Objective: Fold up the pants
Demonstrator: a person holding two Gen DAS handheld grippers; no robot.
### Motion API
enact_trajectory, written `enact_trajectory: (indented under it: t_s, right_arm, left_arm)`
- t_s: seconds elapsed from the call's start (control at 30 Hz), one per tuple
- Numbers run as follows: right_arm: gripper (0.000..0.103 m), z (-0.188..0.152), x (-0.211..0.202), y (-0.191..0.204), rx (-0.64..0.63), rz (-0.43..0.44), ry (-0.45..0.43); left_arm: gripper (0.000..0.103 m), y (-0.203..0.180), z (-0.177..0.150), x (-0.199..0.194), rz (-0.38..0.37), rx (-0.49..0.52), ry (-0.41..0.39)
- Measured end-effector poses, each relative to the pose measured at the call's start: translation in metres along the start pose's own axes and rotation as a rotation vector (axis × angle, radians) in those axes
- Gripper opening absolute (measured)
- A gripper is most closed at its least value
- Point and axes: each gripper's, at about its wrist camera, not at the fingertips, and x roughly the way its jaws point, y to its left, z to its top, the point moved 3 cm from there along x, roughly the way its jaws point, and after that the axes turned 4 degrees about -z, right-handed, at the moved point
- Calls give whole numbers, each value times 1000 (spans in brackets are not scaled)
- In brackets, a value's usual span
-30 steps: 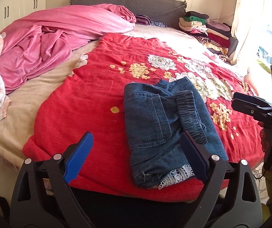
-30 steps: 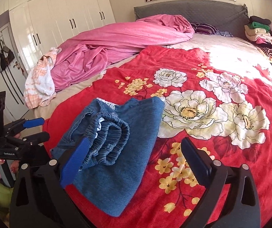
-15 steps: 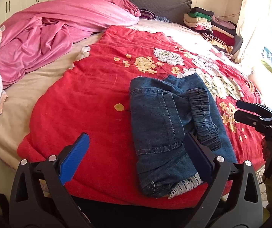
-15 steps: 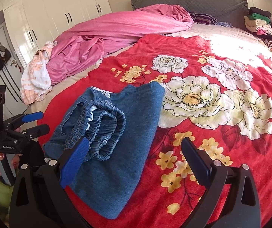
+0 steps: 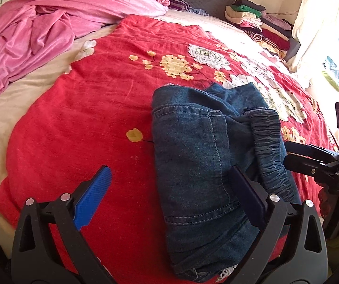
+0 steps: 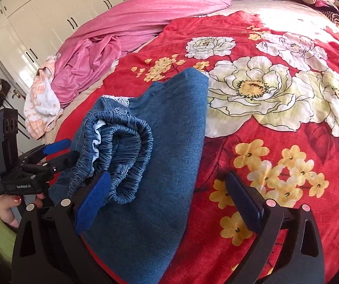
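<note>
**A:** Left wrist view has the pants (image 5: 193,156) lying folded into a compact denim bundle on the red floral blanket (image 5: 86,118), close to the bed's near edge. The left tool (image 5: 167,196) is released, its jaws spread wide with nothing between them; one finger lies over the denim, the blue pad (image 5: 91,198) over bare blanket.

**B:** And the right tool (image 6: 171,201)?

**A:** Released too, wide apart, the blue pad (image 6: 91,203) just at the elastic waistband (image 6: 131,149), the other finger above the blanket's yellow flowers.

**B:** So what would finish this well?

**A:** I judge the fold nearly done. The waistband roll stands proud on top, so the bundle looks loose. I'd press it flat or tuck it, squaring the edges, with one tool steadying the denim while the other works, and take care not to drag the bundle toward the bed edge.

**B:** What does each camera give that the other doesn't?

**A:** The left one shows the stitched pocket panel and a scrap of white lace (image 5: 226,273) peeking from the near end, which suggests a layer isn't fully tucked. The right one looks into the open waistband, showing white lining (image 6: 98,135) inside the roll and the smooth outer leg panel. It also shows the wardrobe doors (image 6: 51,16); the left view shows stacked clothes (image 5: 257,21) by the headboard.
</note>
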Motion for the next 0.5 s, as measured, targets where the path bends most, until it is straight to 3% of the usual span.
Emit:
enact_trajectory:
  t_s: [0.1, 0.37, 0.47, 0.5]
  right_arm:
    - [98, 2, 6, 5, -21, 6, -1]
    - [96, 8, 19, 7, -59, 10, -6]
    - [77, 10, 20, 11, -74, 49, -9]
    - [76, 10, 20, 13, -77, 60, -7]
  left_arm:
    - [93, -5, 0, 8, -37, 12, 13]
    - [78, -9, 1, 21, -94, -2, 42]
    - [65, -10, 1, 19, -108, -17, 27]
    - [64, -11, 1, 18, -105, -17, 22]
